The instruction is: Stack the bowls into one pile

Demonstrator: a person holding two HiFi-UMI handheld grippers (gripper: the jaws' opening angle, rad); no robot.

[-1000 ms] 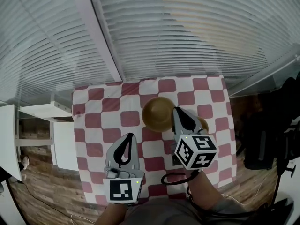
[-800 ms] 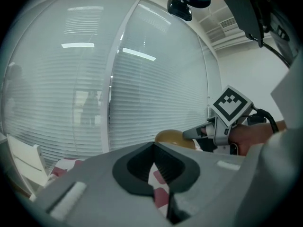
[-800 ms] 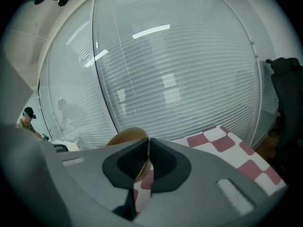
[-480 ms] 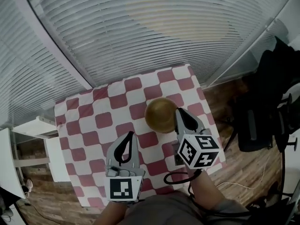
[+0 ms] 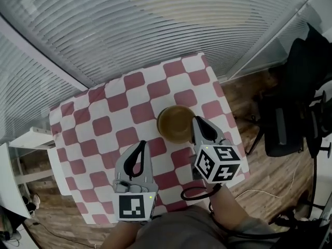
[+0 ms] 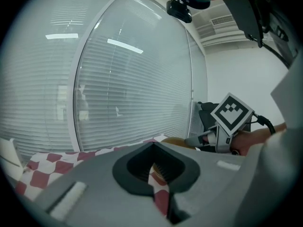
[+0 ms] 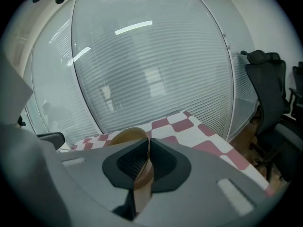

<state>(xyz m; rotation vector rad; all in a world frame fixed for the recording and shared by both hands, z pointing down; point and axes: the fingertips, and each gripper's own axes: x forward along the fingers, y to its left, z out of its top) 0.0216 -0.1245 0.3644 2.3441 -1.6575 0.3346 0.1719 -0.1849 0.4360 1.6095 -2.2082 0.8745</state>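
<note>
Head view above table (image 5: 104,126) (gripper views low)

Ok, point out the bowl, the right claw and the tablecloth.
bowl (image 5: 175,124): head view, on its inside.
right claw (image 7: 147,140): right gripper view, at the tips, shut on the bowl's rim.
tablecloth (image 5: 102,125): head view, on a bare red square.
</note>
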